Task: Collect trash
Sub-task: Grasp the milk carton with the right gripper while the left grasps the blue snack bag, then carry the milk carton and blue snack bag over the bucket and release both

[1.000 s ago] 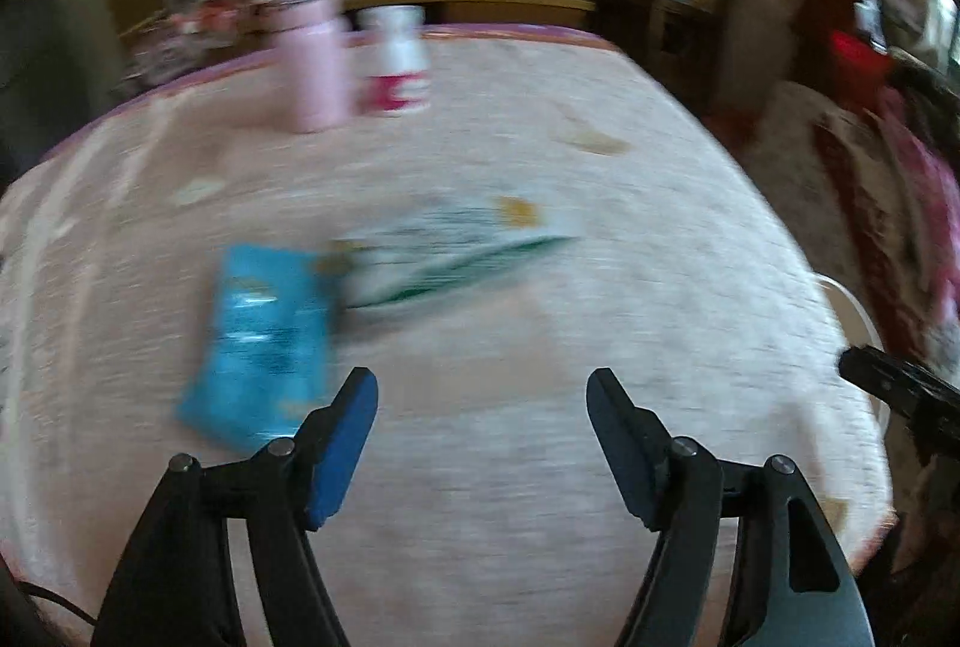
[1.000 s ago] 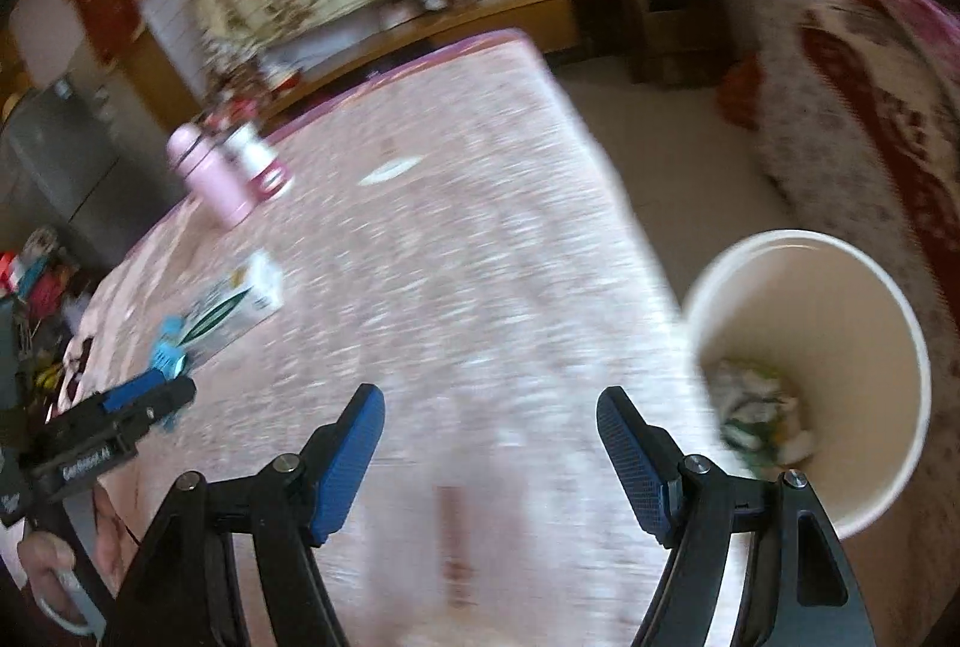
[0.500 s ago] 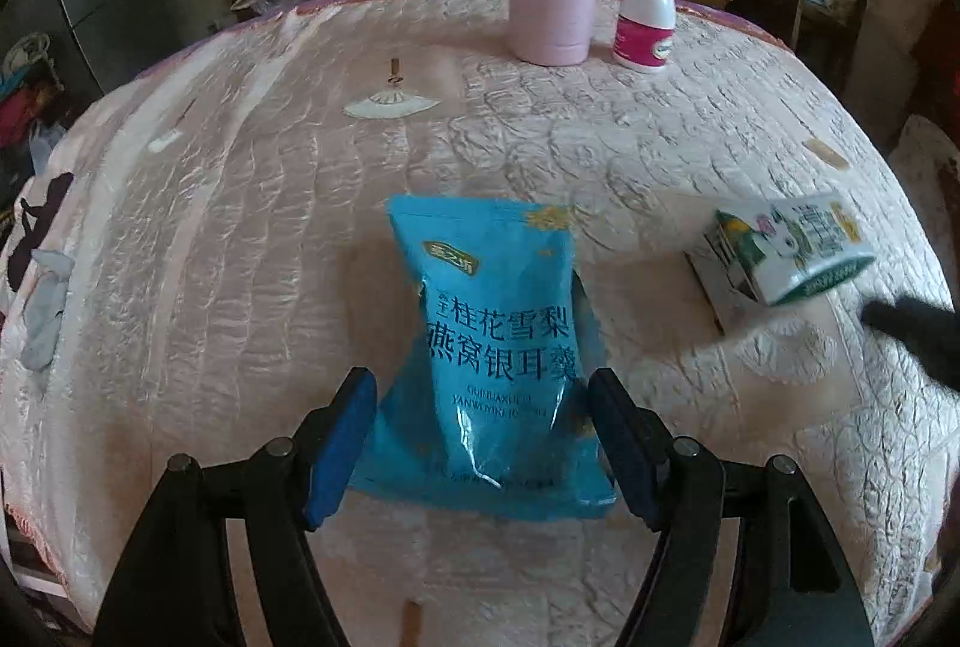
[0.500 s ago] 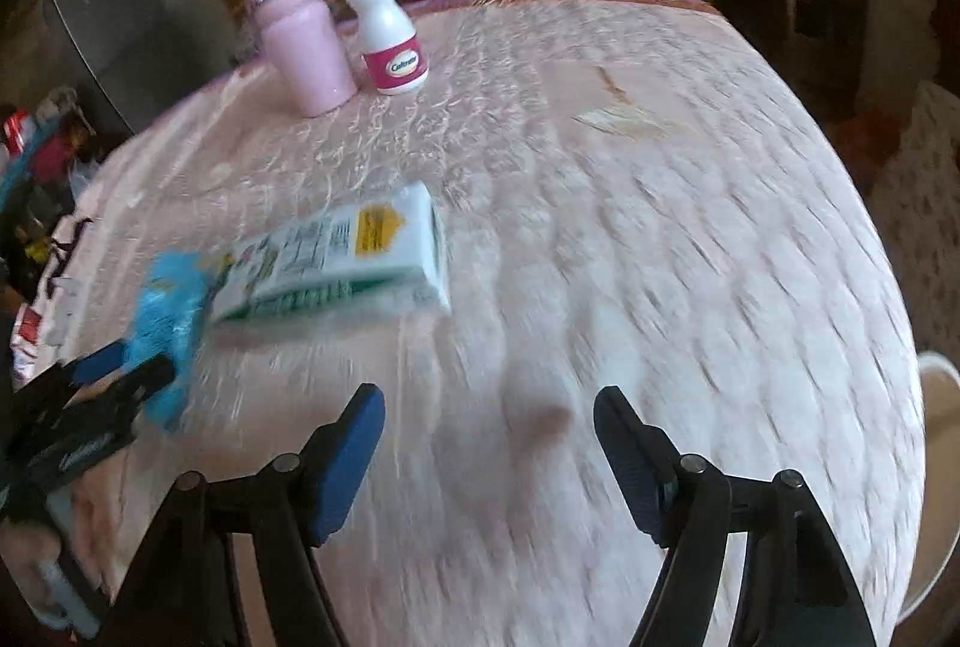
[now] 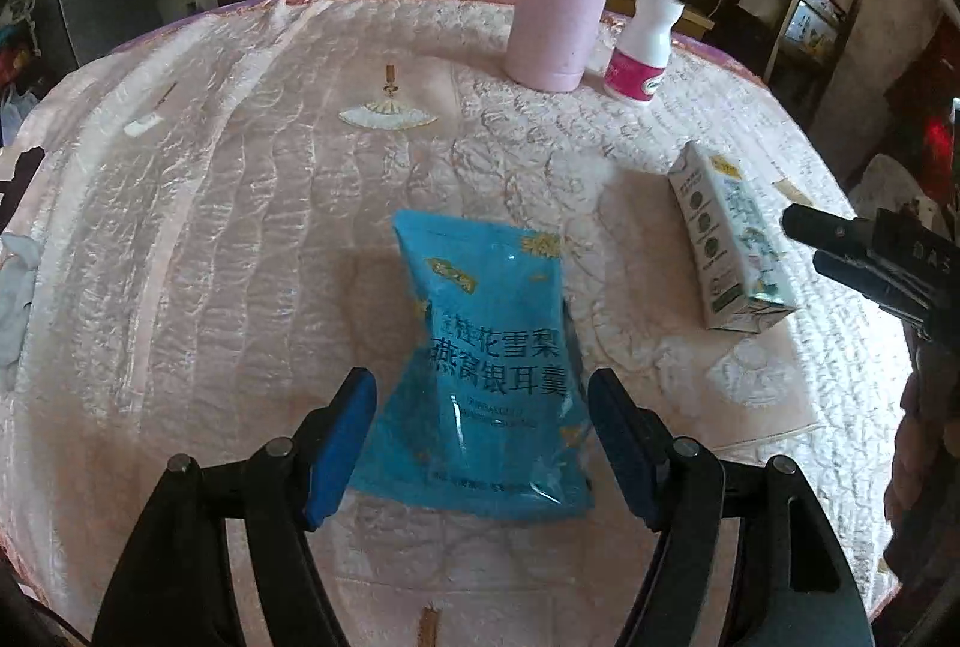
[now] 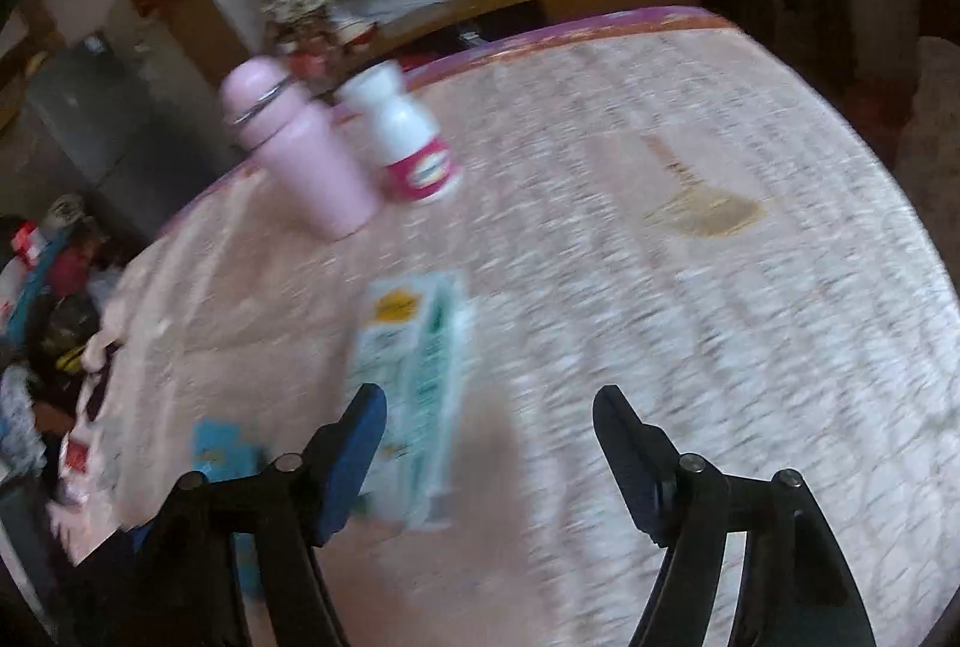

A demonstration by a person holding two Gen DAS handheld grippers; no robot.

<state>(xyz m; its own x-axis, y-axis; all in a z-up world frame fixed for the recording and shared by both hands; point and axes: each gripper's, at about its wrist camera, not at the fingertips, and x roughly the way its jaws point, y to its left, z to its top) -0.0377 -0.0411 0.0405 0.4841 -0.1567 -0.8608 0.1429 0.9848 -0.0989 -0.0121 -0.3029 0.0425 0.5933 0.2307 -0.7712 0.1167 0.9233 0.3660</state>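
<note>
Now you are hovering the left gripper [image 5: 480, 443], jaws wide, astride the blue pouch [image 5: 489, 377] lying on the bed [image 5: 240, 227]; rightward, the right gripper [image 6: 486, 452], equally wide, is risking nudging the carton [image 6: 420, 395] aside.

Blue pouch [image 5: 489, 377]: large white Chinese print, two rows, 桂花雪梨 over 燕窝银耳羹; small Latin lines beneath, too fine to read; small yellow logo near top, illegible; carton [image 5: 729, 251]: green icons and print, unreadable; white bottle [image 5: 639, 56]: pink label, wording illegible; right wrist view too blurred for text.
</note>
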